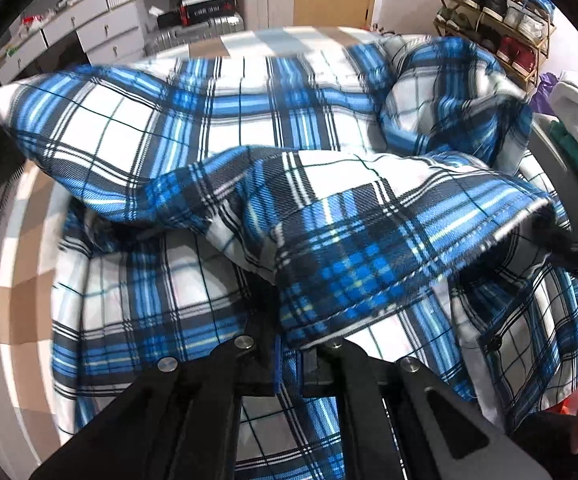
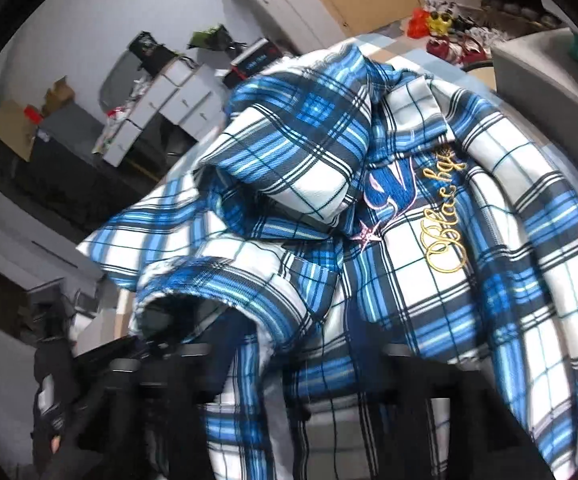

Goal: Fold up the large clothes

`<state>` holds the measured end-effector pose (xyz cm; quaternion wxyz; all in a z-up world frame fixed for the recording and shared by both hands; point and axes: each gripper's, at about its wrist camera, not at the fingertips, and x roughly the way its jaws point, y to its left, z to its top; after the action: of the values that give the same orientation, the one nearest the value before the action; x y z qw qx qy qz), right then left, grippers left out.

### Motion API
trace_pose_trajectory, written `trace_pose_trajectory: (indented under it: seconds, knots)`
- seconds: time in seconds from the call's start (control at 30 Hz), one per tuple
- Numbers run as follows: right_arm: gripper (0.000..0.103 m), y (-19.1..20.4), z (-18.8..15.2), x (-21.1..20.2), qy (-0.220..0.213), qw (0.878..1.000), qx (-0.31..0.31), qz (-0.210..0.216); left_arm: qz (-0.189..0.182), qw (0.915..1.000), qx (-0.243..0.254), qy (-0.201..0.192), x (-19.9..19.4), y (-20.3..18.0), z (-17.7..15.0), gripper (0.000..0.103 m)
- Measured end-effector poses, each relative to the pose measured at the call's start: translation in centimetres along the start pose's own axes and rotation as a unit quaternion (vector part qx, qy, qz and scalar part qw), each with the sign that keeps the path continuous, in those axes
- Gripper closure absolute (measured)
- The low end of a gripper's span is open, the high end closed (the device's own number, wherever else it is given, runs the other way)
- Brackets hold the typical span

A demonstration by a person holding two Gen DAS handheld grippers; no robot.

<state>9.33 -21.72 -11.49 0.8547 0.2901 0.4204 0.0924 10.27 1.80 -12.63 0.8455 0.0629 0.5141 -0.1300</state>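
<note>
A blue-and-white plaid shirt (image 2: 409,208) lies heaped, gold script embroidery (image 2: 445,232) and a pink star (image 2: 365,236) facing up. Its cloth drapes over the right tool (image 2: 301,392), hiding the fingertips. White drawers (image 2: 169,108) stand behind.

A blue, white and black plaid shirt (image 1: 217,120) lies rumpled across the bed, one sleeve lifted over its body, gold script embroidery (image 2: 443,228) facing up
</note>
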Motion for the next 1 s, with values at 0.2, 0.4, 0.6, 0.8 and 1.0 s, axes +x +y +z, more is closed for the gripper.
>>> trace_pose_trajectory:
  seconds: [0.2,0.4,0.6,0.8,1.0]
  knots:
    - [0.009,1.0,3.2,-4.0,-0.071,0.997,-0.03,-0.008,-0.032,0.9992,-0.018,0.014,0.9,1.4,1.2,0.103]
    - [0.01,-1.4,9.1,2.2,0.03,0.991,0.111,0.068,-0.034,0.9992,-0.01,0.017,1.0,1.7,2.5,0.103]
    - [0.098,-0.4,12.9,4.2,0.07,0.994,0.083,0.026,-0.031,0.9994,-0.009,0.015,0.1,2.4,1.1,0.103]
    - [0.099,-1.6,16.4,-0.5,0.005,1.0,0.019,-0.018,-0.039,0.9992,-0.007,0.011,-0.8,0.9,0.6,0.103]
    - [0.096,-6.8,13.2,3.3,0.063,0.983,-0.029,-0.168,-0.031,0.9986,0.036,0.022,-0.9,-2.4,-0.2,0.103]
